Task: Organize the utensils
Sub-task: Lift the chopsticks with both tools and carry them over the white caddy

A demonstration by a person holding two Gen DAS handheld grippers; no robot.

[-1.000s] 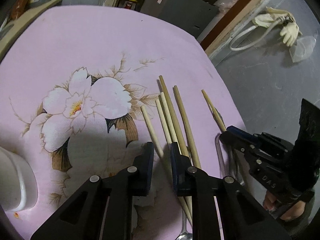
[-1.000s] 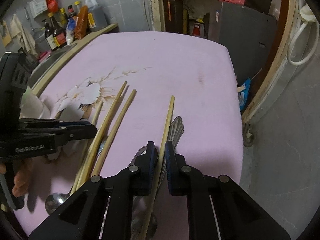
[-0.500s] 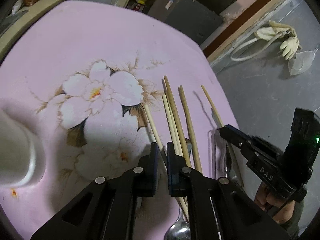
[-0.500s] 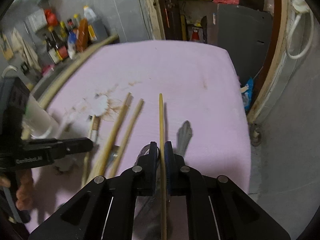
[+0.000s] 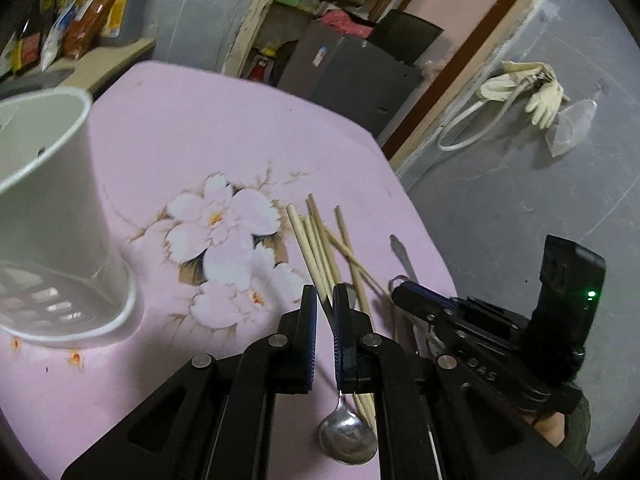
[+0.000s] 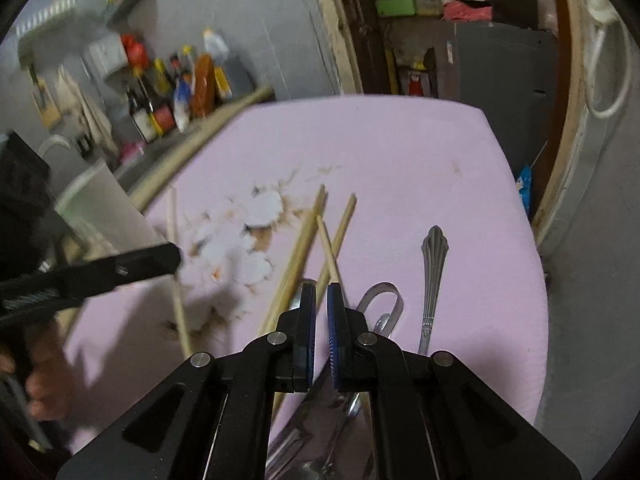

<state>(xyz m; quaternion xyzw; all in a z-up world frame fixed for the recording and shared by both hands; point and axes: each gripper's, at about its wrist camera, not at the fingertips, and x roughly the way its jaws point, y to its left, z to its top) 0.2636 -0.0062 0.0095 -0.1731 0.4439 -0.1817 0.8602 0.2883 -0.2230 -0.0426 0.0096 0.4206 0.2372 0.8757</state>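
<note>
Pinching one chopstick [image 5: 305,246] apiece, the left gripper [image 5: 325,300] and right gripper [image 6: 321,294] lift them off the pink table [image 5: 224,120], seemingly bound for the white cup [image 5: 52,216] beside the flower print. A second ago both chopsticks lay in the pile [image 5: 340,248]; the cup now looms closer.

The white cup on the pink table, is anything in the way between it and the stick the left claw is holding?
Nothing visible blocks it. The left claw grips a pale wooden chopstick, and only bare pink flowered tablecloth lies between it and the tall white plastic cup. The other chopsticks and metal spoon lie on the far side.
</note>
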